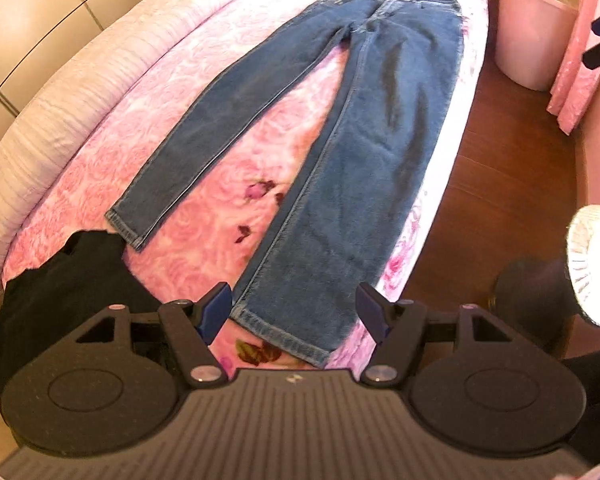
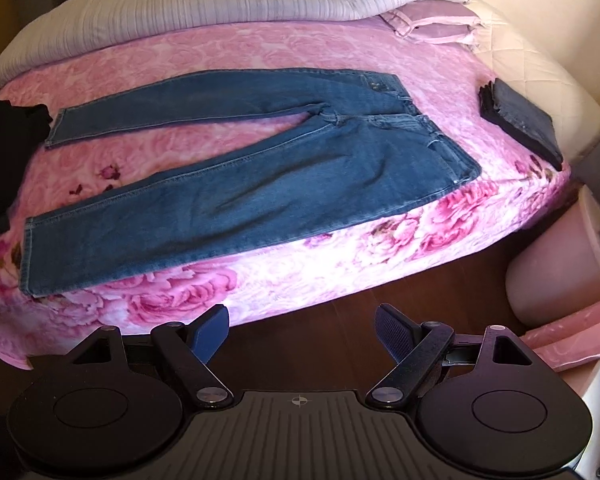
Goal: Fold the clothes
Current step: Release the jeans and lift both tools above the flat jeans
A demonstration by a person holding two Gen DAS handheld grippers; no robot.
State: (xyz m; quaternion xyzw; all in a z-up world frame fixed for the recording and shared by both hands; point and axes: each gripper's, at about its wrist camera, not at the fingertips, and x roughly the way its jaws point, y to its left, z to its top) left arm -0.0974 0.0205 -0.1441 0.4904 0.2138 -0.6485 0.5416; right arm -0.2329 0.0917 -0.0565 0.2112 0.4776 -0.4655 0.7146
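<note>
Nearest my left-wrist lens, the left gripper [image 1: 294,312] hung with its jaws spread wide and nothing between them, poised just above the hem of the nearer trouser leg. That leg belonged to a pair of blue jeans [image 1: 340,152] laid flat on the bed, legs splayed apart in a V, waistband at the far end. Beneath them I noted a pink rose-print bedspread [image 1: 220,208]. A black garment [image 1: 60,288] lay crumpled beside the hem of the other leg, touching it or nearly so; I could not tell which.

From the right wrist, the right gripper [image 2: 302,326] hovered over dark wooden floor [image 2: 340,312] beside the bed, jaws likewise wide apart and empty, well clear of the cloth. The jeans [image 2: 240,196] ran crosswise in that view, one leg lying along the mattress edge. Near the waistband end I saw a small stack of folded dark clothes [image 2: 524,124], apart from the jeans. A ribbed white quilt [image 2: 180,12] was bunched along the far side, with a mauve pillow [image 2: 432,24] next to it. A pink plastic bin [image 2: 560,272] stood on the floor by the bed's corner.
</note>
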